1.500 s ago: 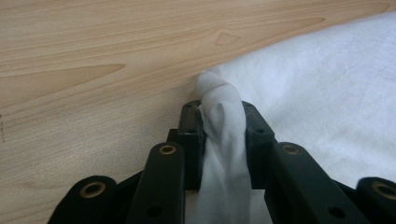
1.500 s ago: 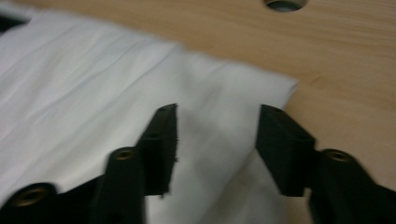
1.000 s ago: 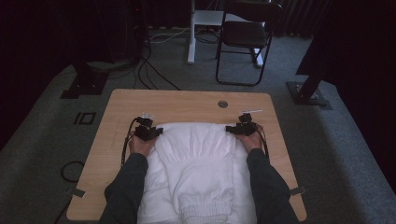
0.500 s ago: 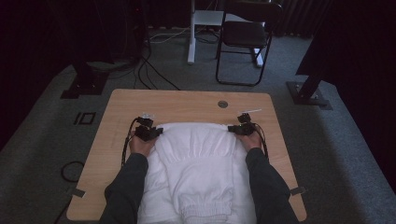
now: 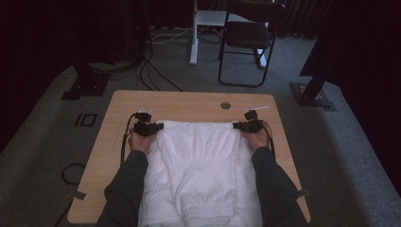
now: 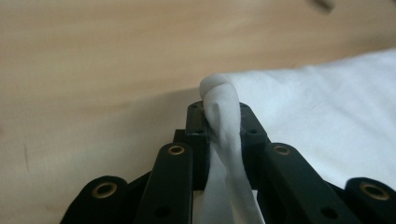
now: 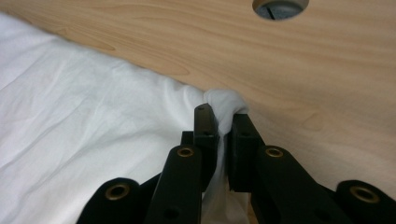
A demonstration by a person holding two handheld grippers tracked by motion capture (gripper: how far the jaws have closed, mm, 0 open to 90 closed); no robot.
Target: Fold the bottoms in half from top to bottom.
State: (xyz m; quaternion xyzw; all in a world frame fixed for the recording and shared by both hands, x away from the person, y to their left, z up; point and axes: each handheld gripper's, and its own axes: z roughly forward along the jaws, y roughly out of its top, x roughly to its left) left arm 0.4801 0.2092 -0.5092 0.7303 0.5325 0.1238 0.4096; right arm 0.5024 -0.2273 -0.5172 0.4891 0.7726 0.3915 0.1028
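both far corners of the white garment pinched

while the white garment (image 5: 201,175) lies flat on the near half of the table (image 5: 189,100), its far edge runs straight across between the two hands, and its elastic cuffs or waistband bunch toward the person at the bottom of the high view. it looks like a pair of white trousers or a similar piece, partly folded over itself, with a gathered band across the middle; exactly what it is i cannot tell.

the left tongs (image 5: 150,126) have just been closing, and in the left gripper view a twisted nub of cloth (image 6: 223,116) is squeezed between the two black jaws, so they hold the garment's far left corner. the right tongs (image 5: 246,126) have also just been closing, and the right gripper view shows a small wad of fabric (image 7: 227,108) clamped between the jaws at the far right corner. both grips sit right at the corners, probably so that the edge stays taut and level when it is lifted, which suits folding the far edge back toward the person or shaking the cloth flat.

both forearms in dark sleeves (image 5: 130,182) lie along the garment's sides. beyond the cloth the bare wood shows a round cable hole (image 5: 225,105), and past the table stand a folding chair (image 5: 248,38) and loose cables (image 5: 156,71) on the grey carpet.
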